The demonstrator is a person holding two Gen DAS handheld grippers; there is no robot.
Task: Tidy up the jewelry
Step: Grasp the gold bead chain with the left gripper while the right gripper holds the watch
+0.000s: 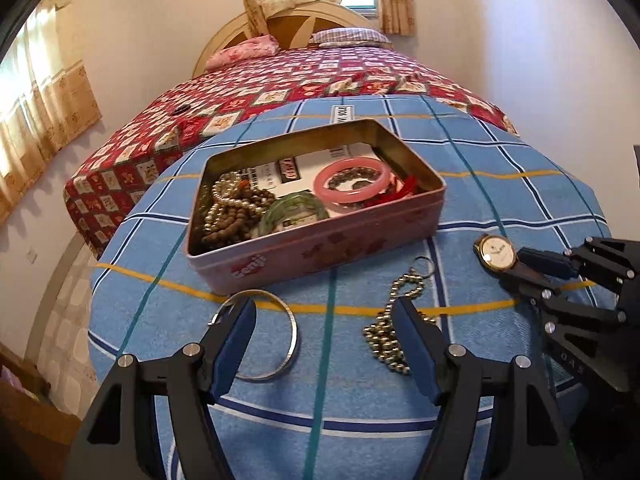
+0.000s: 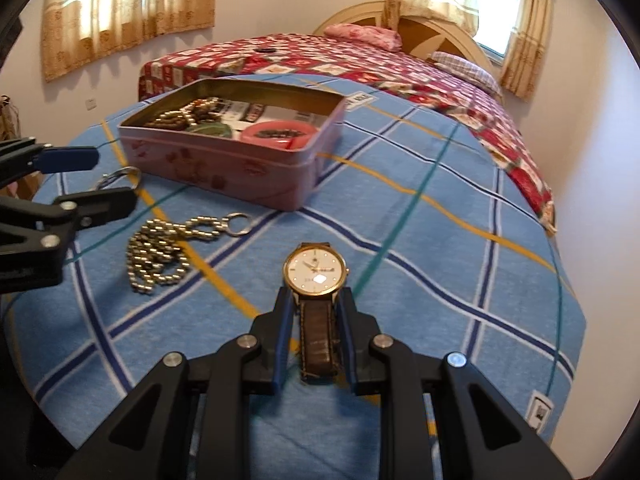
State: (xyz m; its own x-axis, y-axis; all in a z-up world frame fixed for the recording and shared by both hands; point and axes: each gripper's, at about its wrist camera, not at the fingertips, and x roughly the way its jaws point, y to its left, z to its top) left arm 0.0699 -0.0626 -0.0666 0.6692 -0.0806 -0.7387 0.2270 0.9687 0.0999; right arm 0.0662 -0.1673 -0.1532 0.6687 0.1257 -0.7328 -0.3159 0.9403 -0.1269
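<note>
Narrow right gripper [image 2: 314,300] pinching brown leather strap of gold-rimmed wristwatch [image 2: 315,268] at lower centre, heavy face liable to droop free; left gripper [image 1: 324,312] wide, empty.

Bed [image 1: 120,160] under red patchwork quilt carried blue checked cloth [image 1: 500,184]. On cloth: open pink tin [image 1: 320,256]; silver bangle [image 1: 294,340] near its front wall; metal bead chain [image 1: 384,340] with key ring beside bangle; gold-rimmed watch [image 2: 316,272] with brown strap, apart from tin.
</note>
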